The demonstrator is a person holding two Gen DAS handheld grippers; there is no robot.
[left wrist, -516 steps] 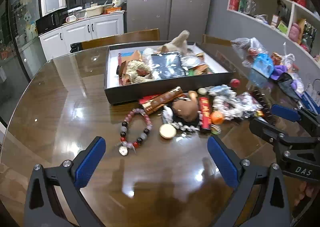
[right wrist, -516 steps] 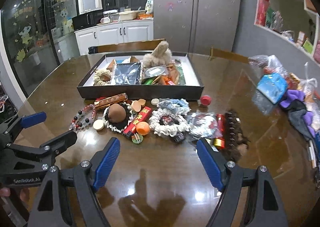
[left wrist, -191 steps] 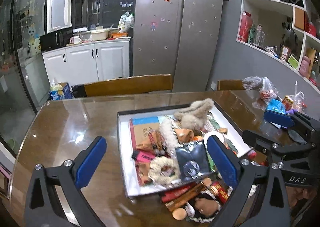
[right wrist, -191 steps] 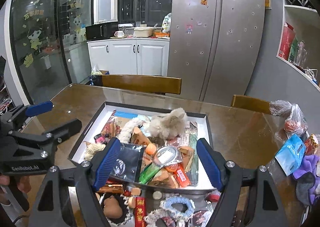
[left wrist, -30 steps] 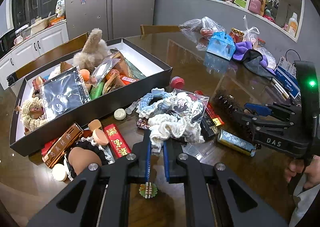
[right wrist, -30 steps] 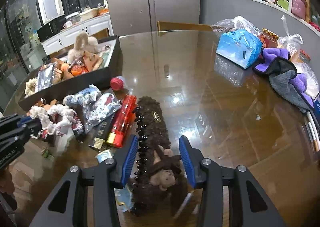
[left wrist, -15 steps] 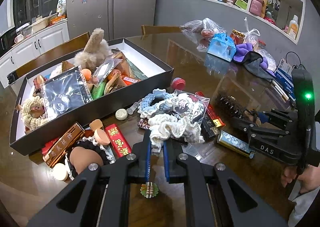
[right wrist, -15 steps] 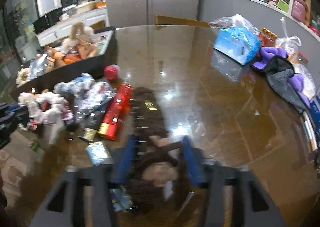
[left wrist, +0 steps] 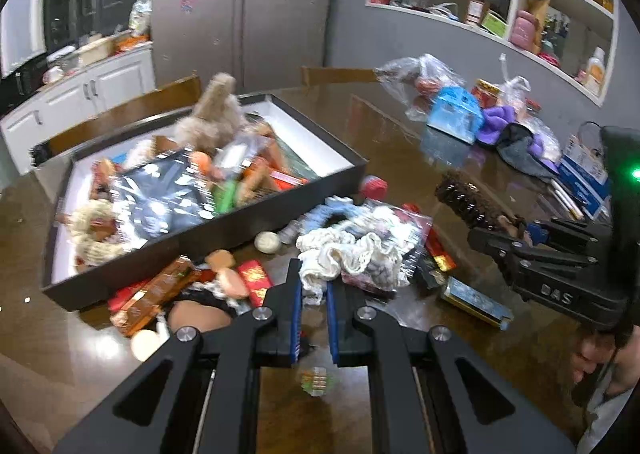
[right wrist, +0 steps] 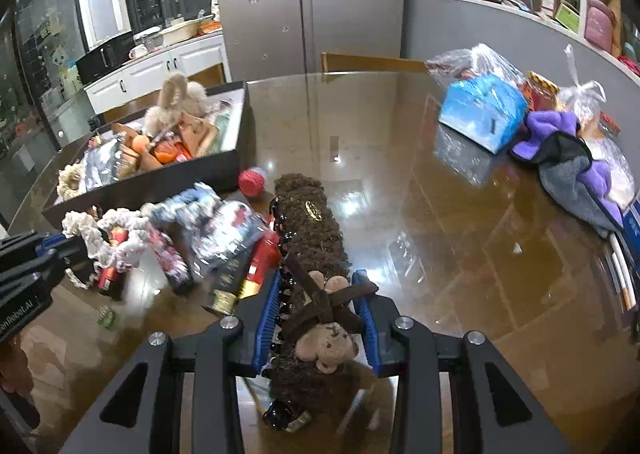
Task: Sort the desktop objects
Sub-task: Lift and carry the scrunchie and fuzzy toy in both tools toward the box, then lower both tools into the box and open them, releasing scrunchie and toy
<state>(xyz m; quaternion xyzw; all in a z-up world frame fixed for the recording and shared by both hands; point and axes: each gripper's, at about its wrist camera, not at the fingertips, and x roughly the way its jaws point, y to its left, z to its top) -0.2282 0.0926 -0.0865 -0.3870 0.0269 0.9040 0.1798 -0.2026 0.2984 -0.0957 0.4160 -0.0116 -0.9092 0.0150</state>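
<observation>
Hair claw [right wrist: 310,238] in right hand-held gripper [right wrist: 318,308], body marked "DAS".

Landmark: box [left wrist: 224,230]. Plush toy [left wrist: 212,117] lies in it, far end. Scrunchie [left wrist: 348,254] in front of box; hair claw [right wrist: 312,238] right of scrunchie; ball [right wrist: 252,181] beside box's near right corner.

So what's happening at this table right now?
A person is sorting clutter on a glossy table with a hand-held gripper in each hand. The left gripper is shut on a white frilly scrunchie from the pile beside the black box. The right gripper, whose jaws have just been closing, clamps a brown fuzzy hair claw with a small bear on it.
</observation>
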